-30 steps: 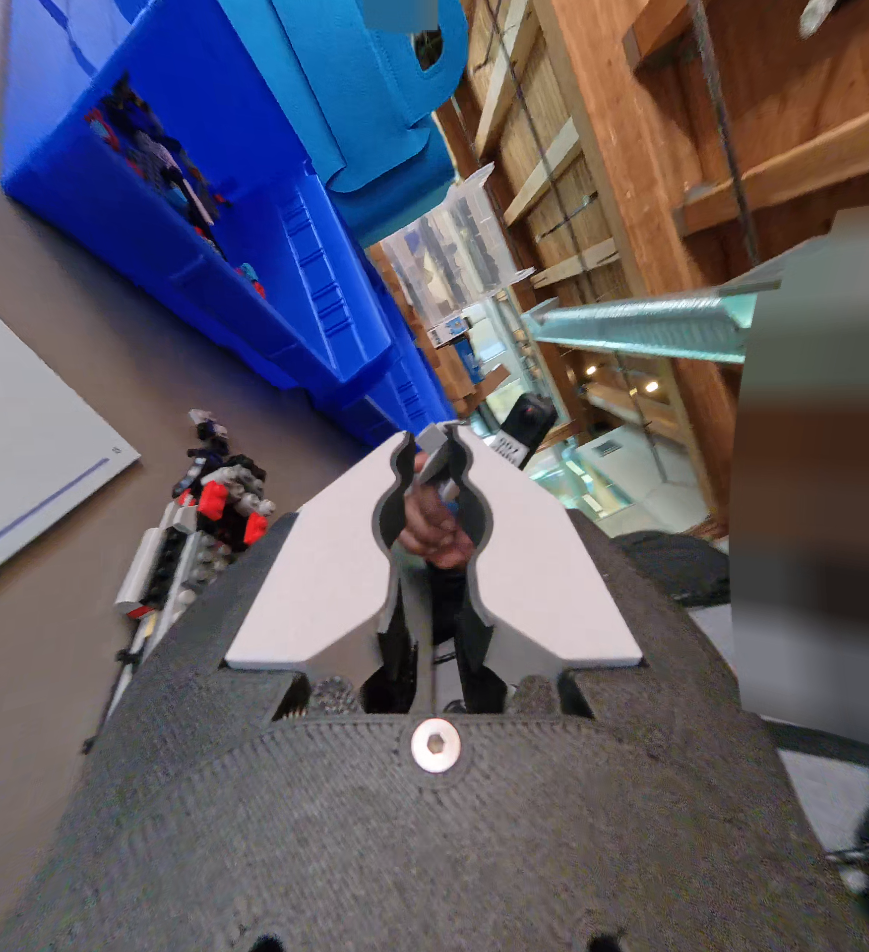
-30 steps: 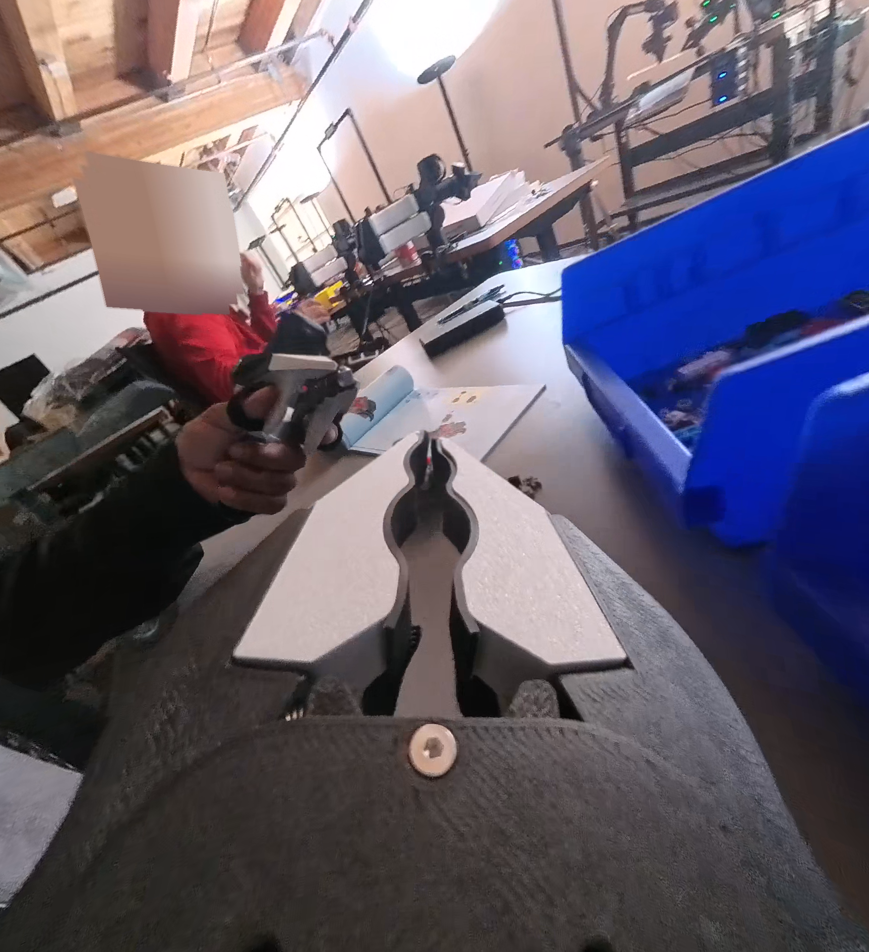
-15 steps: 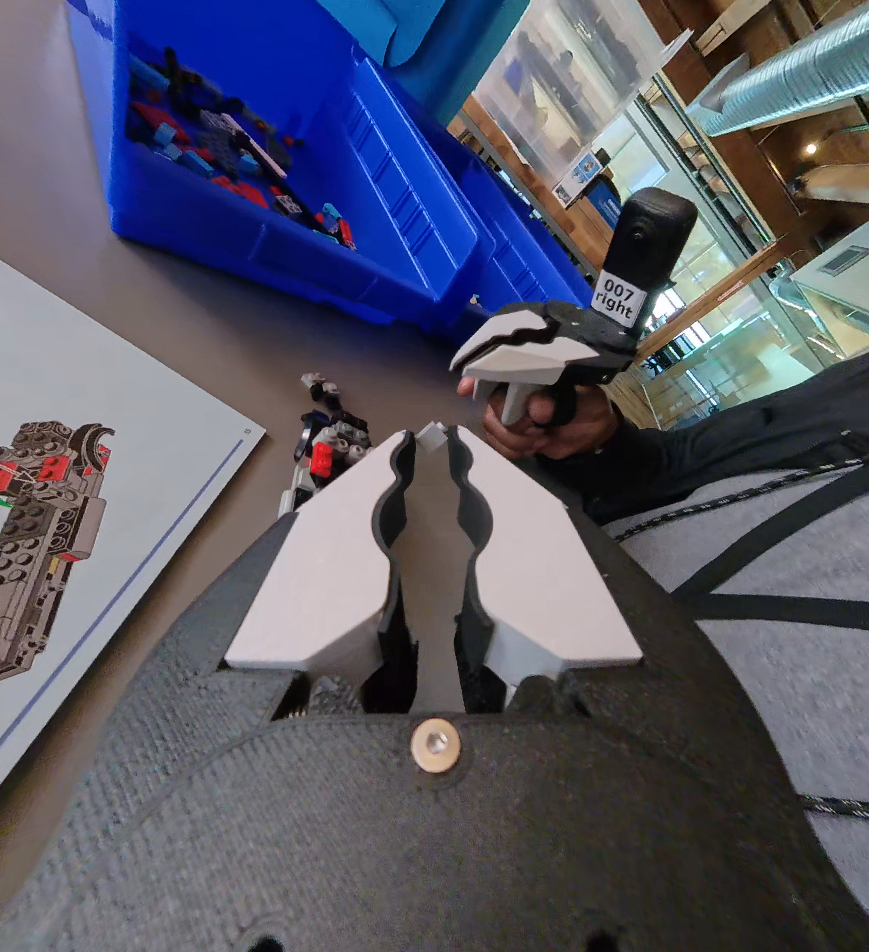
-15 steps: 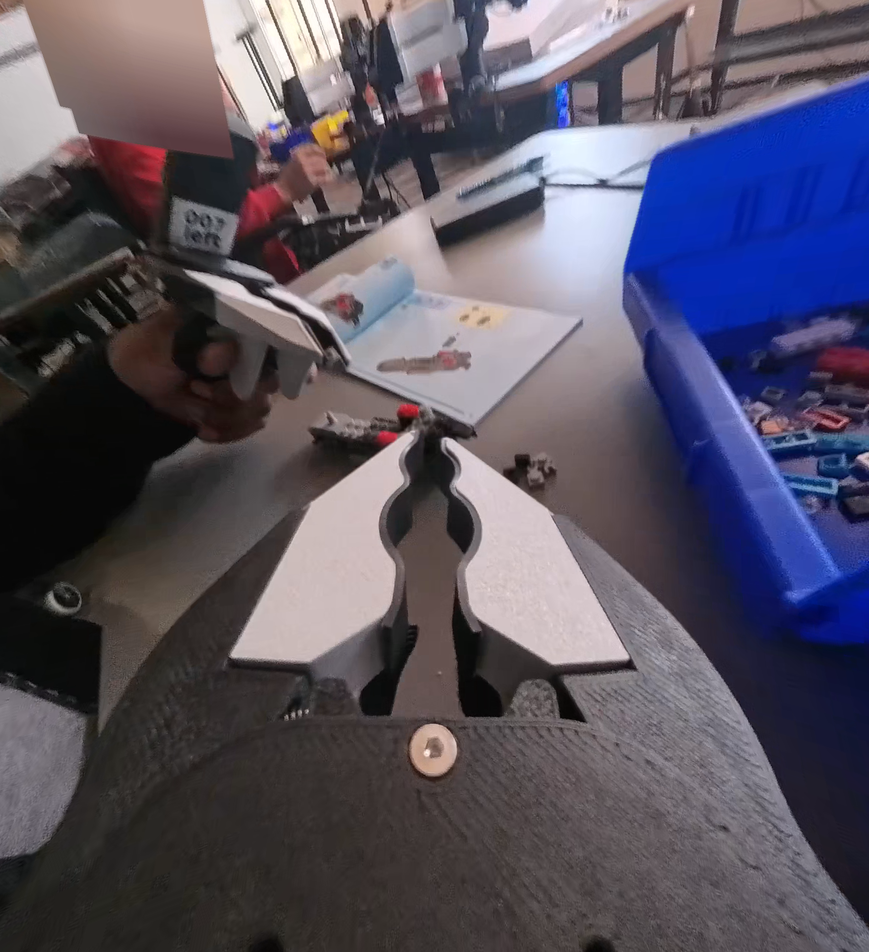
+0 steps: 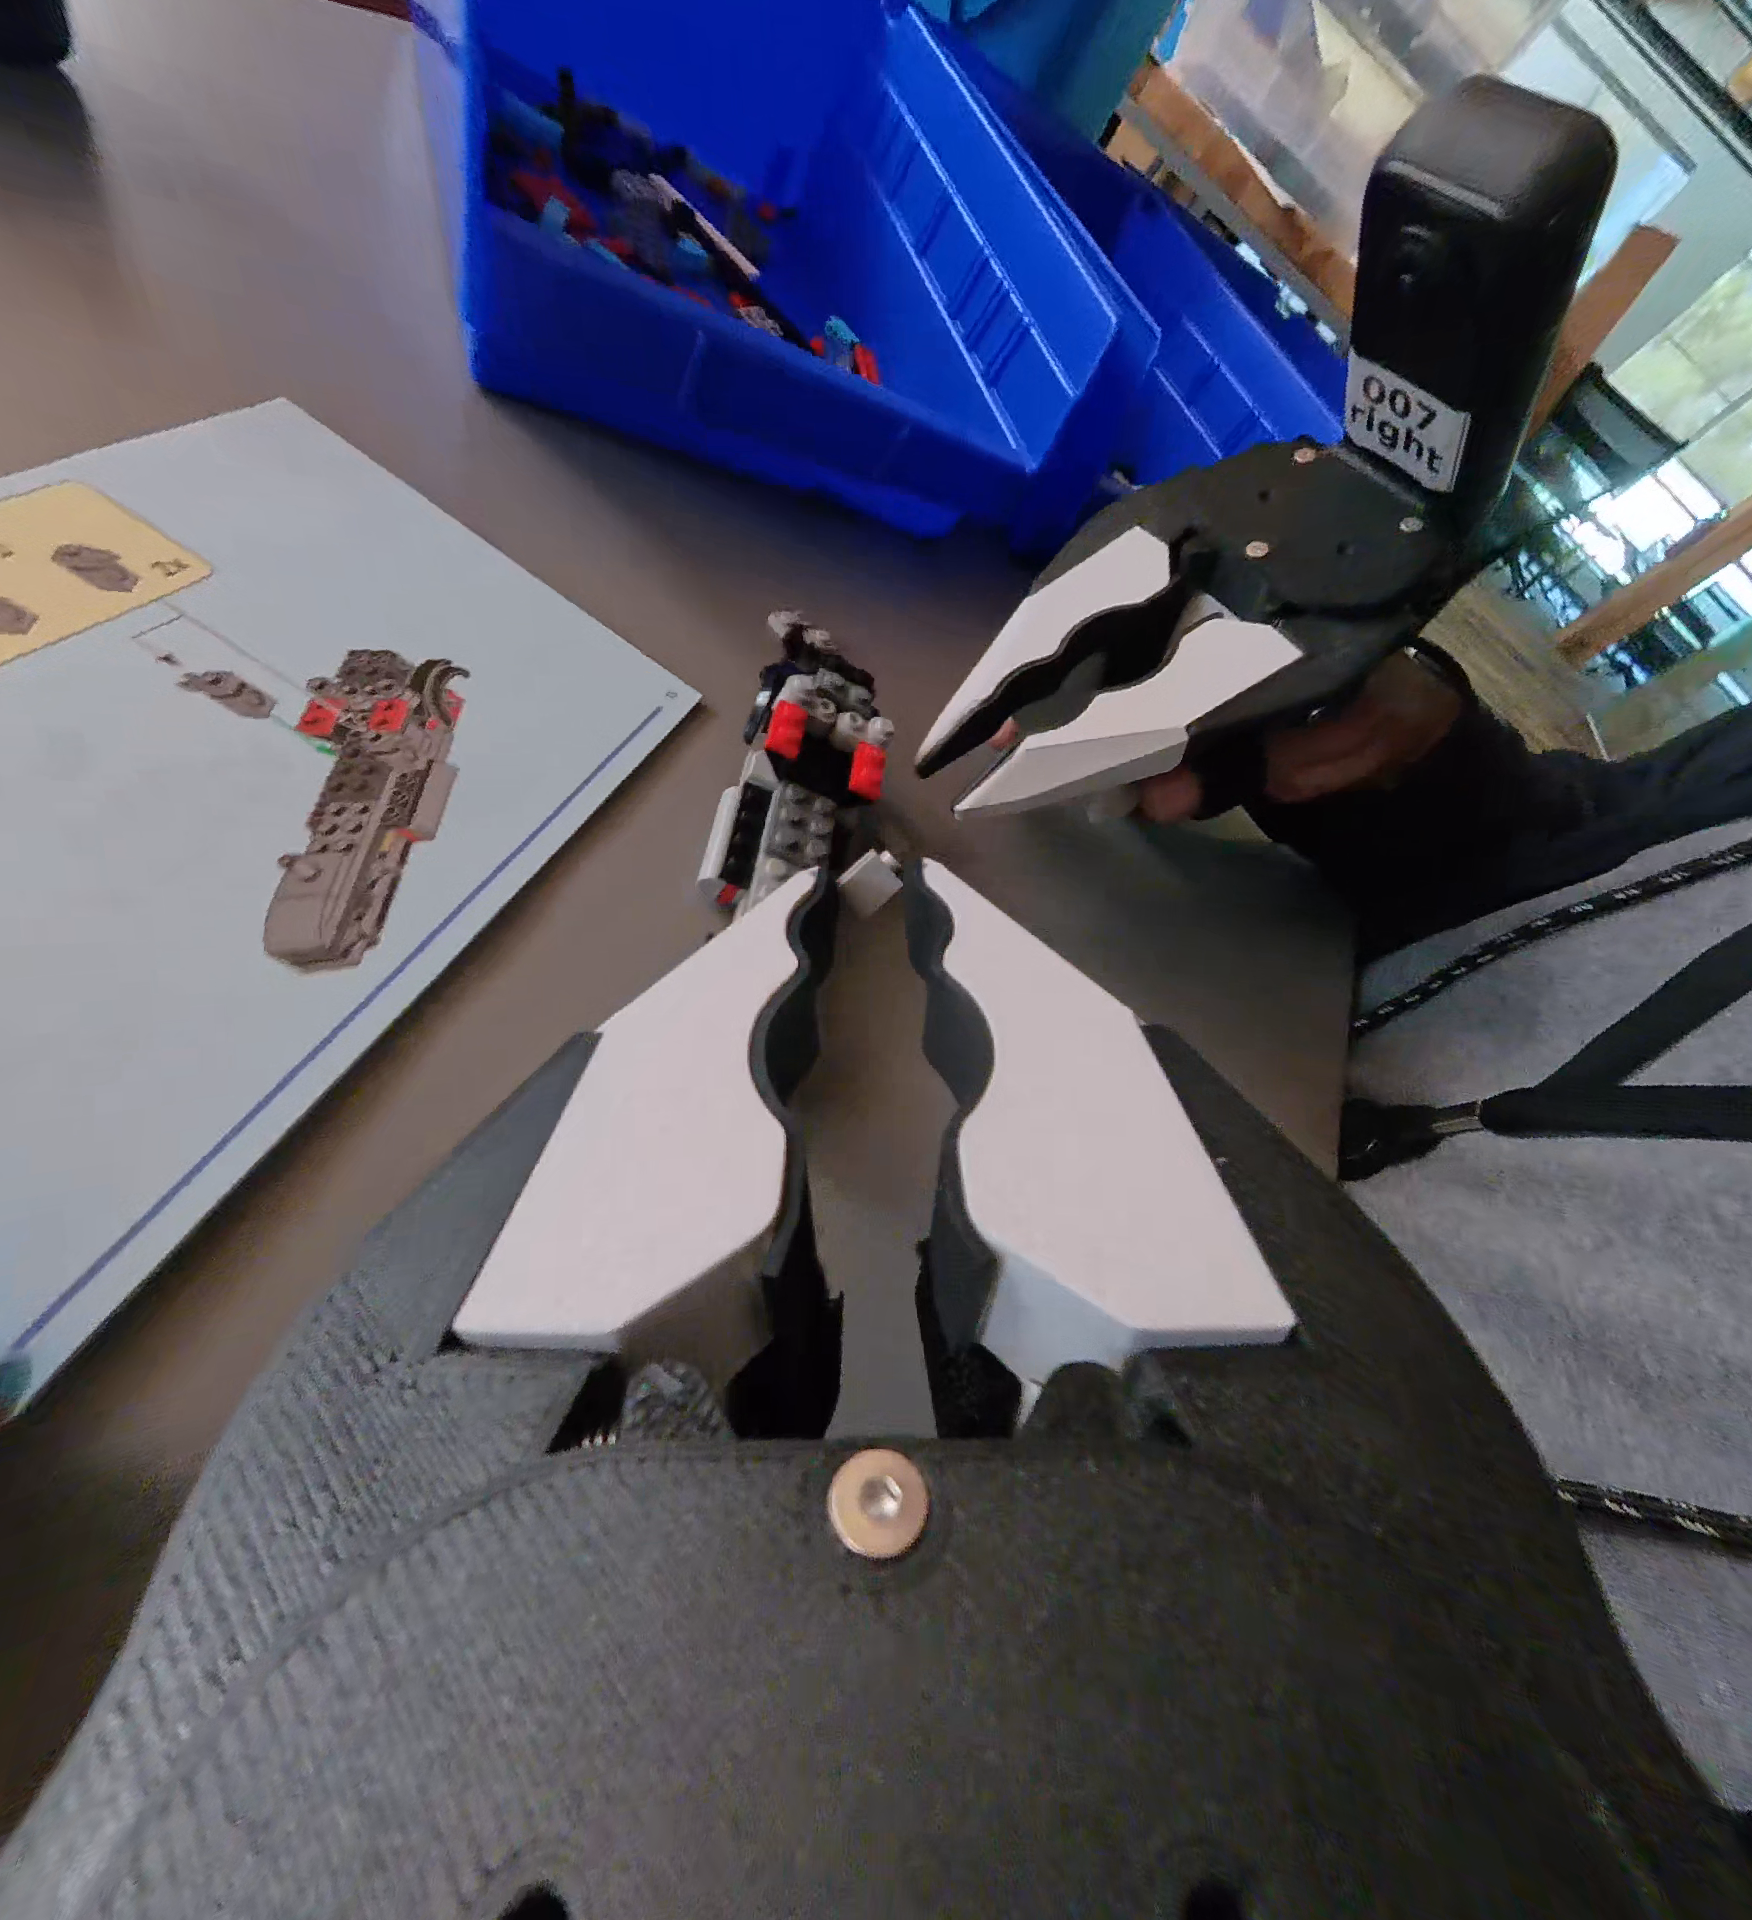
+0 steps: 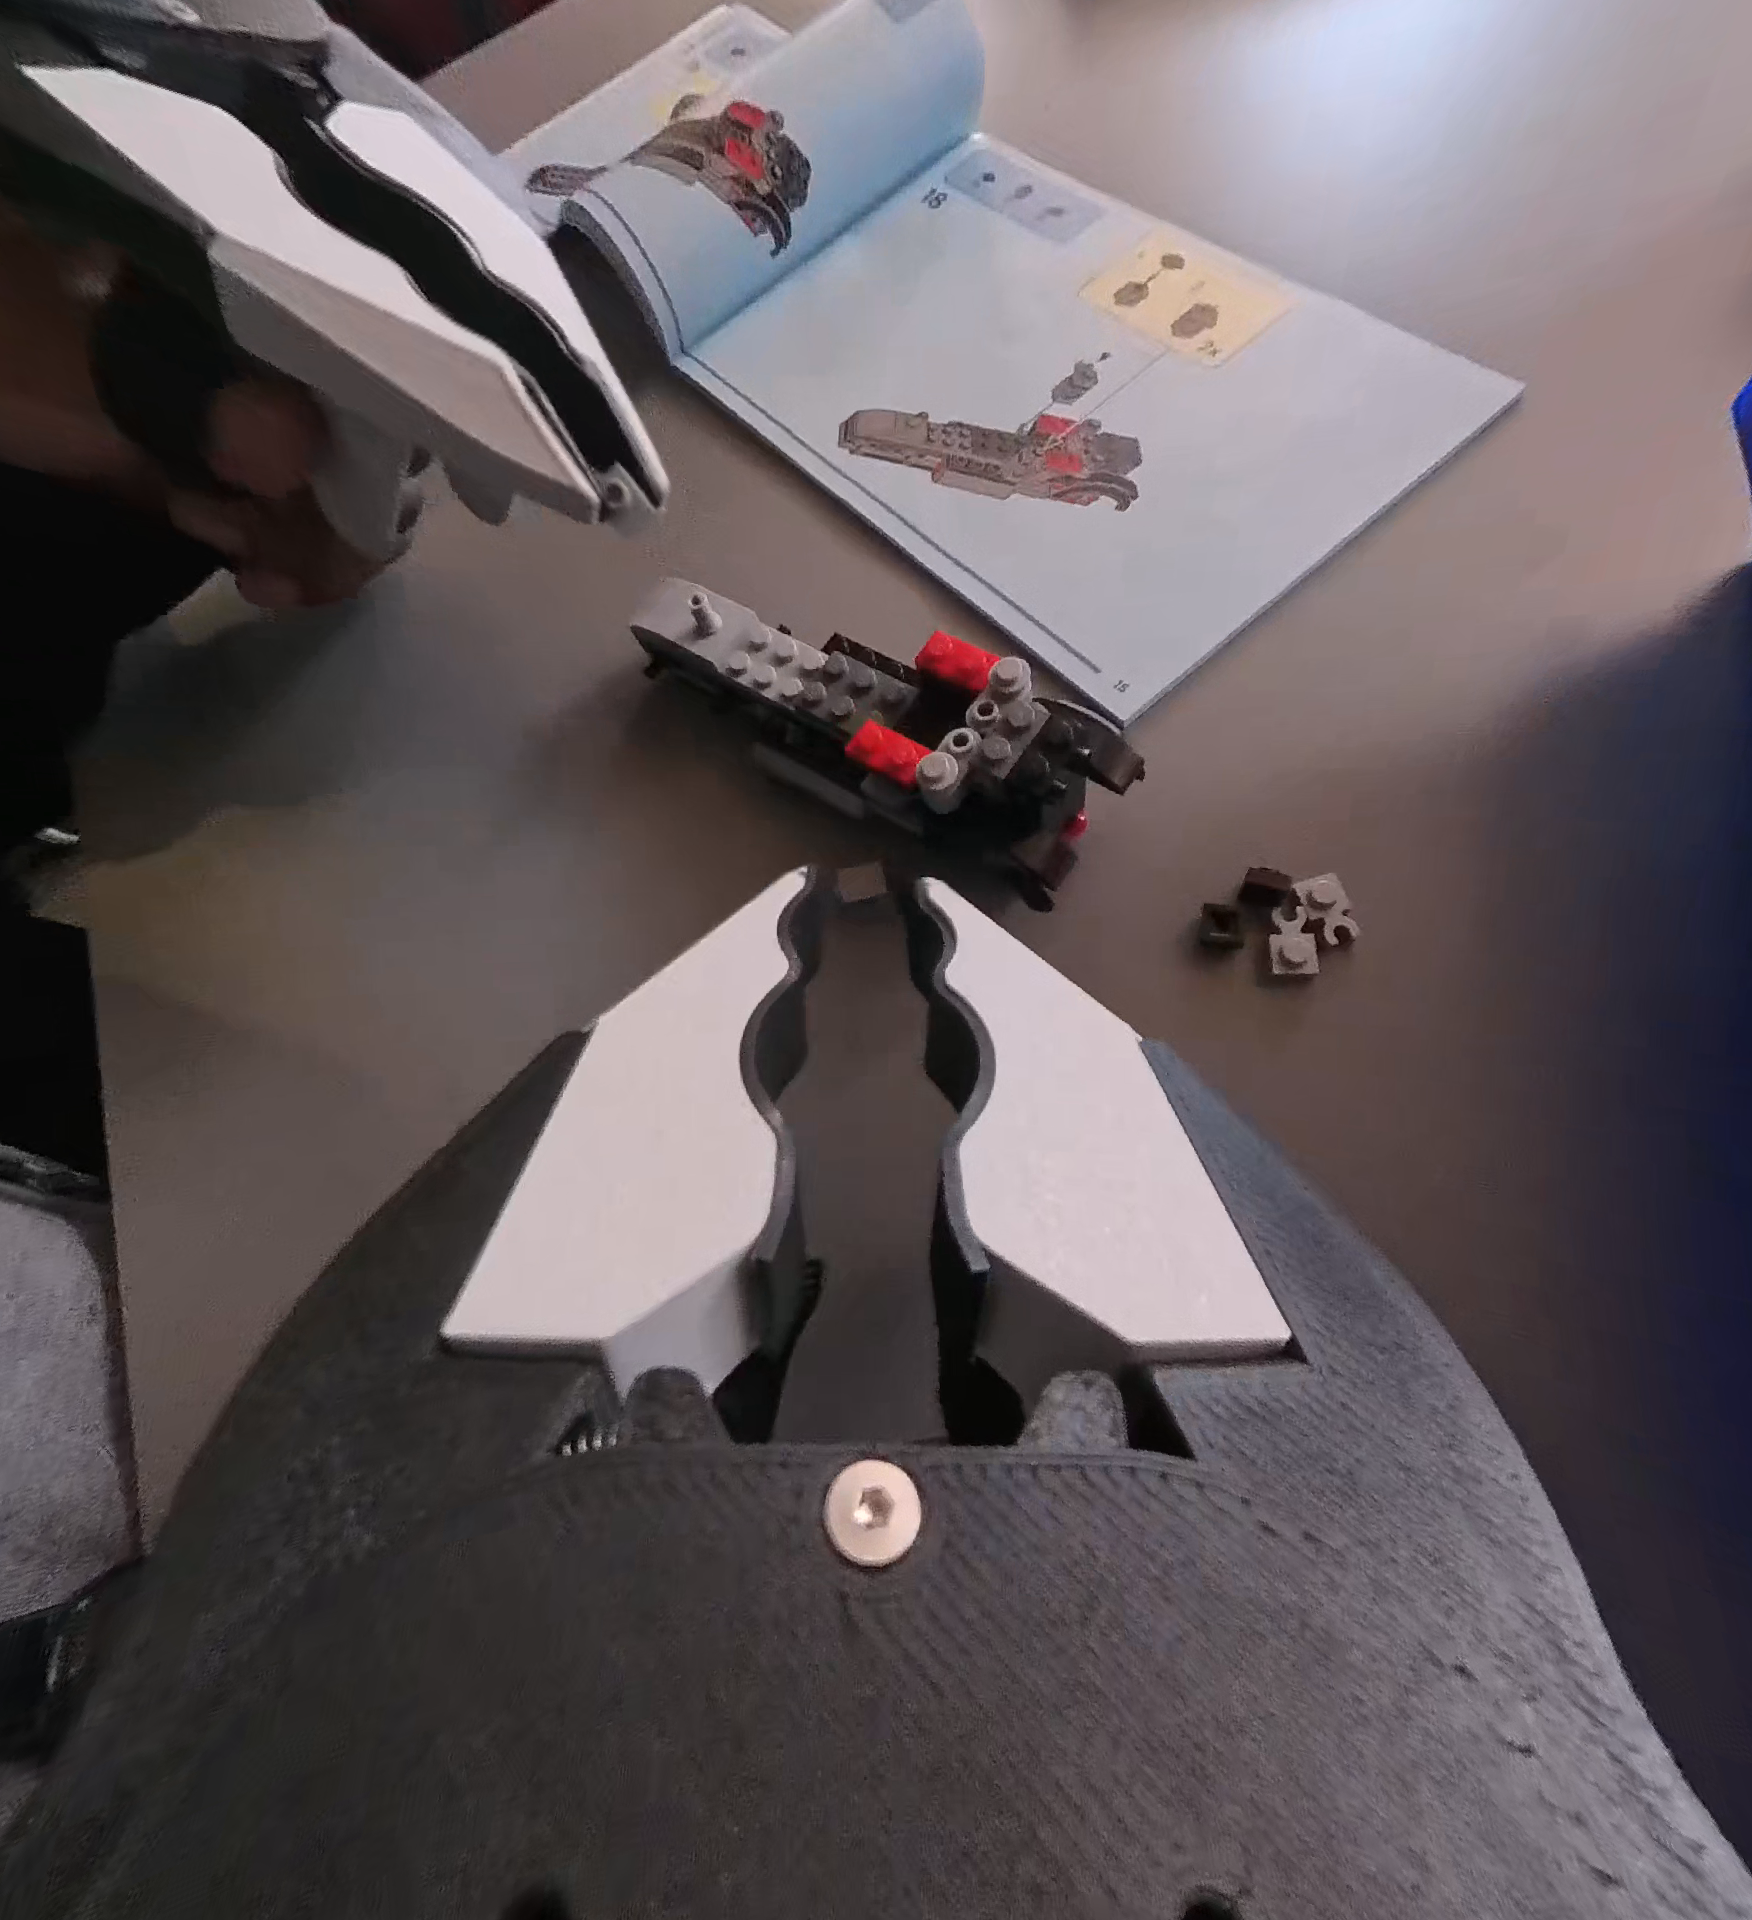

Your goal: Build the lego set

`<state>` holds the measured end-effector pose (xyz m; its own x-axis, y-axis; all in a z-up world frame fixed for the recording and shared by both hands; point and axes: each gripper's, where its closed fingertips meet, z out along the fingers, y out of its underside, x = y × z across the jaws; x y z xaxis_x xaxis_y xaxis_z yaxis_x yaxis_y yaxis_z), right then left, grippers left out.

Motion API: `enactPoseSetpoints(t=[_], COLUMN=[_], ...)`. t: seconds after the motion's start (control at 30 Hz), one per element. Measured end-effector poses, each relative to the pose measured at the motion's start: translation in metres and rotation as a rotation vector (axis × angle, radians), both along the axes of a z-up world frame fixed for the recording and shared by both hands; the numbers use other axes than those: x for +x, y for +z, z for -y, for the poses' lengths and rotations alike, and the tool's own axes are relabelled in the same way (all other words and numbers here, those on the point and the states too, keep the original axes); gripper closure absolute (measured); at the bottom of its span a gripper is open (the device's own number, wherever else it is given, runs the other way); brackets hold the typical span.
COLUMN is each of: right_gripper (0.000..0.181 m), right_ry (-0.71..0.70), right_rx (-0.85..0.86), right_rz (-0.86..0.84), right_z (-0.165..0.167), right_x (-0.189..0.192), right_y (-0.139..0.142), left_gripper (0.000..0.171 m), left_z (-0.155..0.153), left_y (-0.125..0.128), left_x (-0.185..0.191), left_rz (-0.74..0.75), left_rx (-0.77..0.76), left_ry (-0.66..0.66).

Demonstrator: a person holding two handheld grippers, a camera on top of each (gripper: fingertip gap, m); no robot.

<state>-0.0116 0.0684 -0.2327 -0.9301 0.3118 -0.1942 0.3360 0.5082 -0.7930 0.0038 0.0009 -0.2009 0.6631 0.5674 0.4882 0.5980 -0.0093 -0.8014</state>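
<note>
Model [image 6: 882,743], grey/black w/ 2 red bricks, lies on bench [image 6: 539,894] beside open booklet [image 6: 1111,343]. Left tongs [image 5: 867,878] pinch small grey brick [image 5: 870,883]; right tongs [image 6: 859,883] grip small grey piece [image 6: 859,885]. Loose bits [image 6: 1277,925] nearby.

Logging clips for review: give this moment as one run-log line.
left gripper: shut on light grey piece | right gripper: shut on small grey piece | lego model: on table | instruction booklet: open
</note>
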Motion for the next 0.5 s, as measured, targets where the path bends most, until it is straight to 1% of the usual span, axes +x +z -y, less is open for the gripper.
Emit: enactPoseSetpoints(t=[0.13, 0.37, 0.5], right_gripper=[0.162, 0.16, 0.159], right_ry=[-0.014, -0.01, -0.013], right_rx=[0.019, 0.054, 0.069], right_rz=[-0.001, -0.035, -0.031], right_z=[0.0, 0.001, 0.001], right_x=[-0.002, -0.001, -0.002], right_y=[-0.003, -0.008, -0.01], left_gripper=[0.158, 0.158, 0.158], left_z=[0.014, 0.019, 0.019], left_y=[-0.003, 0.005, 0.004], left_x=[-0.001, -0.006, -0.006], left_rz=[0.004, 0.058, 0.062], left_rx=[0.034, 0.169, 0.171], left_ry=[0.035, 0.02, 0.018])
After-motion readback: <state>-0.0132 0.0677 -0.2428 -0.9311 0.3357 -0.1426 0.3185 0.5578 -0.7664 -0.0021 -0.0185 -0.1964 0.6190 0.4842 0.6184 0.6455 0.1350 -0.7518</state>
